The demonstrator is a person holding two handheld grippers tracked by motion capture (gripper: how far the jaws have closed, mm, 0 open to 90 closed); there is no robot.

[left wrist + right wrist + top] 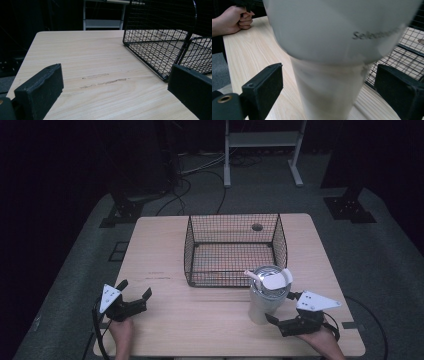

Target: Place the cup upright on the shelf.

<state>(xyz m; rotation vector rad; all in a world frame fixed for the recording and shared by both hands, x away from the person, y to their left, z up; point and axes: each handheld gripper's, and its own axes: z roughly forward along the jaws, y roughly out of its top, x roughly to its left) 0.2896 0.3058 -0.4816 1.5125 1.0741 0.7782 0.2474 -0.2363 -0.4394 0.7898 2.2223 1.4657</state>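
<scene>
The white tumbler (264, 296) stands upright on the desk (200, 320), just before the wire basket (235, 247). It is judged top-heavy and slick; the narrow base is best gripped. The right gripper (284, 310) is spread wide around it, untouched. The left gripper (135, 292) is held open, empty.

A light wooden table (165, 255) stands on grey carpet (380, 250) in a dim room (the edges fall off into black). Beyond it, cables (200, 167) trail across the floor beside a white metal frame (262, 142).
</scene>
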